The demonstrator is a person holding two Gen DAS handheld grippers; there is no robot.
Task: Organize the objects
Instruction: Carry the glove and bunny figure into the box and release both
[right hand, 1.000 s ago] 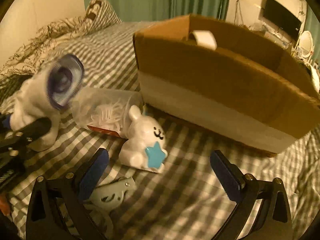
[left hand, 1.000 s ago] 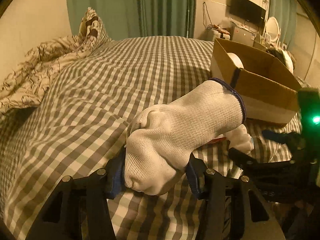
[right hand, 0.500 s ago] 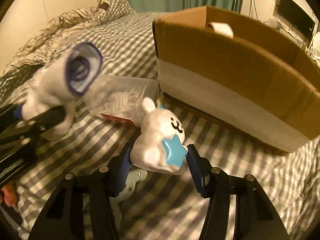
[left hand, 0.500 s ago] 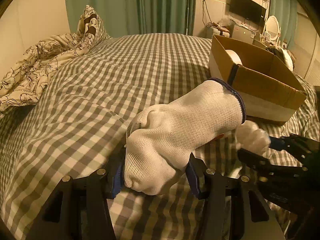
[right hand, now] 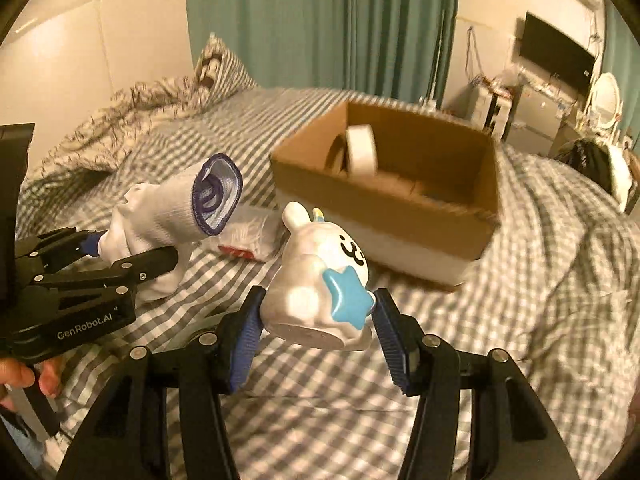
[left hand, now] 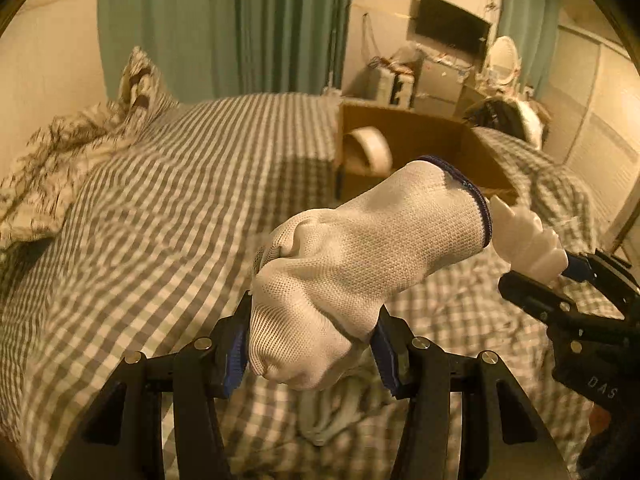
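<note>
A bed covered by a grey checked blanket [right hand: 540, 280] fills the lower half of both views. An open cardboard box [right hand: 384, 216] is set on it, seen right of centre in the right wrist view and at upper centre in the left wrist view [left hand: 420, 136]; a tape roll [right hand: 361, 151] is propped inside against its far left wall. A clear plastic tub [right hand: 252, 232] with a red label is left lying on its side just in front of the box's near left corner.

A white knit glove [left hand: 360, 264] is clamped by its fingertip end in the left gripper [left hand: 312, 348], the jaws narrowed onto the fabric; its long axis is pointed up and to the right, the blue-trimmed cuff aimed at the box. A white bunny figure [right hand: 320, 276] with a blue star is pinched at its base between the closed-in pads of the right gripper [right hand: 318, 332], tilted, ears toward the box.

The box is placed ahead of and slightly right of both tools. The bunny is judged the nearer load, its head almost level with the box's near wall, so a short forward carry and release is what is called for next.

Compared with a second ago, the bunny is now gripped and lifted off the blanket, where before it was lying untouched between wide-open jaws. The box opening is now viewed from above rather than side-on.
</note>
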